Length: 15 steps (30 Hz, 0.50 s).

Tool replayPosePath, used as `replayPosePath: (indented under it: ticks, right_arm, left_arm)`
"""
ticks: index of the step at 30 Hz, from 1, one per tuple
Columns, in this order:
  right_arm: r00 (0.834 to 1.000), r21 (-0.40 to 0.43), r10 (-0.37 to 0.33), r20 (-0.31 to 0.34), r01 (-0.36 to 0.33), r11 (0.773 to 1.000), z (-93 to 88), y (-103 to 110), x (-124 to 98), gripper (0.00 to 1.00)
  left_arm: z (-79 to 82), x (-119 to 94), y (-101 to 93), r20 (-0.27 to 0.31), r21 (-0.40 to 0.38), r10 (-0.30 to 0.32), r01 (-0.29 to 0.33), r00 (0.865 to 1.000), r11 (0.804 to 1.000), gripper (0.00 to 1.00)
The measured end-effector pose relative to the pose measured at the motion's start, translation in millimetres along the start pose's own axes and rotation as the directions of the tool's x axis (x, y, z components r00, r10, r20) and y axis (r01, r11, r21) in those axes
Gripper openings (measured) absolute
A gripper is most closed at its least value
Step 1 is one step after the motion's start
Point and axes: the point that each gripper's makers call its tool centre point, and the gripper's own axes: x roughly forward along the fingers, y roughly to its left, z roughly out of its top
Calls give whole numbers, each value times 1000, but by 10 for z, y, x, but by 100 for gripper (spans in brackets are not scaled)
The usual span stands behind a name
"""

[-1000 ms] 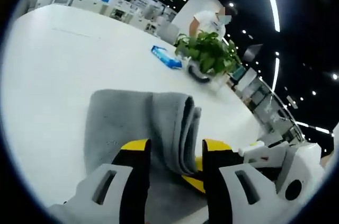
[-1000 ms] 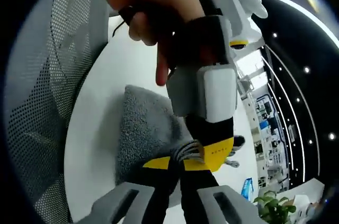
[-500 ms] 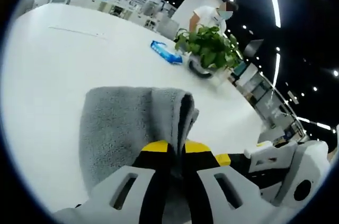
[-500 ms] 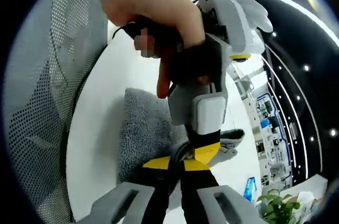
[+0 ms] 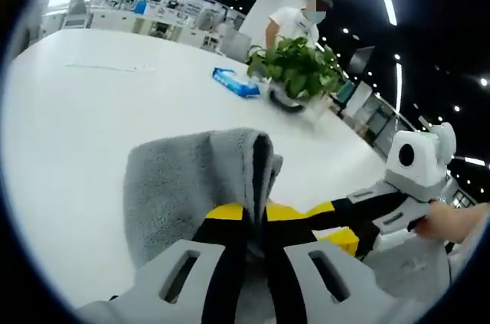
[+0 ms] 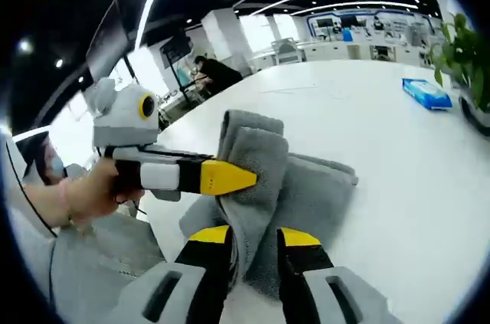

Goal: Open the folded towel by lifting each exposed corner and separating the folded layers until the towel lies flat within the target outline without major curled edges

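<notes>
Nearest in the left gripper view, at the bottom centre, the left claw (image 5: 255, 224) is clenched on a raised fold of the grey terry towel (image 5: 184, 178), its yellow-tipped jaws pressed together with the cloth pinched between them. Just right of it the right claw (image 5: 337, 224) reaches in from the lower right, a hand (image 5: 452, 220) behind it. In the right gripper view, the right claw (image 6: 255, 243) stands at the bottom centre with its jaws on either side of a hanging fold of the towel (image 6: 298, 186); it appears to be gripping the cloth, though a narrow gap remains between the jaws. The left claw (image 6: 230, 177) enters from the left of that frame and bites the same bunched part.

Most of the towel lies bunched on the white worktop (image 5: 99, 102), its gripped part lifted clear. No target outline can be made out.

Judging by this, the step in hand is separating the folded layers. The next move calls for drawing the two claws apart, keeping the cloth low so it spreads without curling.

Farther off, in the upper middle of the left gripper view, lie a blue flat packet (image 5: 236, 83) and a green leafy potted plant (image 5: 298, 71), with a person in white (image 5: 295, 21) beyond.
</notes>
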Motion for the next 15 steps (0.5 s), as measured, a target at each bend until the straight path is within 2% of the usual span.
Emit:
replayPosePath:
  ticks: [1,4,6,7,9,13,15]
  right_arm:
    - [999,49,38,24,-40,998,48,17,-16,28]
    - [989,127,139,51,-145,981,116,139,-59,24]
    - [977,145,186,101,-200,969,211,199,-104,25]
    - [975,163,188,114,-205,965,240,200,-127,25]
    - [972,149,188,143,-209,966,303,187,-184,24]
    - [966,130,148,214,-179,975,442,84,-283,24]
    - [957,128,106,270,-145,981,541,0,-331,24]
  left_arm:
    - [21,-13,5,2,8,3,-3,1000,1000,5]
    - [103,-71,52,5,-5,-1,1,1000,1000,5]
    - [161,-114,78,13,-8,-1,2,1000,1000,5]
    - [210,-149,100,22,-12,0,0,1000,1000,5]
    - [268,-197,126,29,-21,1,-1,1000,1000,5]
    - [380,-295,192,46,-13,12,-12,999,1000,4]
    - [422,-341,225,52,-8,17,-17,998,1000,4]
